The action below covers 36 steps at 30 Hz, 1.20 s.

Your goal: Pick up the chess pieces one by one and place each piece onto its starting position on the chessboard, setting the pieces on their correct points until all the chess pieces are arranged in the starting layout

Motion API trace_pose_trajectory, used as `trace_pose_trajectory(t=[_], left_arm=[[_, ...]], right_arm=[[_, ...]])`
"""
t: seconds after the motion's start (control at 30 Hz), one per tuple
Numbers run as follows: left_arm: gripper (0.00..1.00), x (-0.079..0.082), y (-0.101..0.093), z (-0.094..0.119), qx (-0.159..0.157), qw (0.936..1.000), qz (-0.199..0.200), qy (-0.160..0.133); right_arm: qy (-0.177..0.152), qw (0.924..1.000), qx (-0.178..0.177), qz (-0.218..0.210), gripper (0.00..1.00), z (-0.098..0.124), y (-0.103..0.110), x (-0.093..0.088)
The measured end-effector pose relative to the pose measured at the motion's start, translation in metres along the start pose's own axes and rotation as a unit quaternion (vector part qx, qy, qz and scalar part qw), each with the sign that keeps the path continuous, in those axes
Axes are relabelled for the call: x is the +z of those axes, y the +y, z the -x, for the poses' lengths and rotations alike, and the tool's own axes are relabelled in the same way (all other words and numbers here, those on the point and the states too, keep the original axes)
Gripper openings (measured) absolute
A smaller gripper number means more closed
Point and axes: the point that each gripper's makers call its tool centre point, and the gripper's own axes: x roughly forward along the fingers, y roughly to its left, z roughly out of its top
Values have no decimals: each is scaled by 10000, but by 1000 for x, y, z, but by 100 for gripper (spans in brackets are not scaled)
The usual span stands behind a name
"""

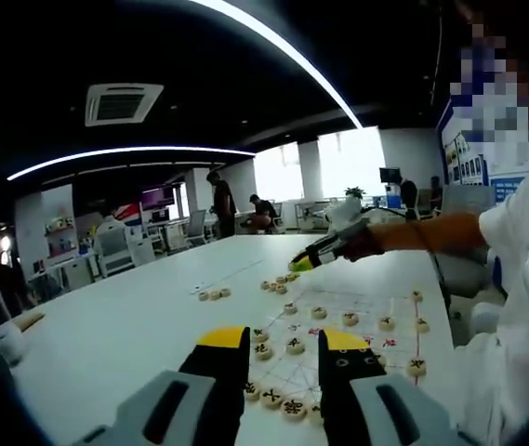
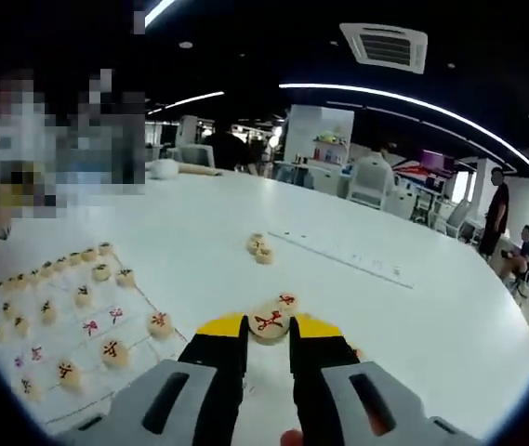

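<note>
Piece markings too small, chessboard edge cut off

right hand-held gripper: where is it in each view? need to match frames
Left gripper view: the right hand-held gripper enters from the right, upper middle, tips over loose pieces beyond the chessboard.
Right gripper view: its own jaws rise at bottom centre, closed on a red-marked piece.
Shared landmark: the chessboard, lower left here.

Black claw, yellow tips
</note>
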Motion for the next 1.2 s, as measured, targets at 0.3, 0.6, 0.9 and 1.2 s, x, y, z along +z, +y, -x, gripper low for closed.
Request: trace_pose_trajectory(t=[0.3,0.6,0.9,1.2], left_arm=[[31,3,-1,1,-4,10000,-30,-21],[31,4,-3,0,-26,10000,-57,-21],[31,3,-4,-1,-31,10000,-55,-13],[31,2,-3,-1,-28,10000,-35,-11]], right_arm=[[-125,9975,475,517,19,63,42,-3],[80,9985,240,492,19,89,40,-42],[336,9982,458,167,19,73,47,-66],[540,9958,705,205,19,68,64,-78]])
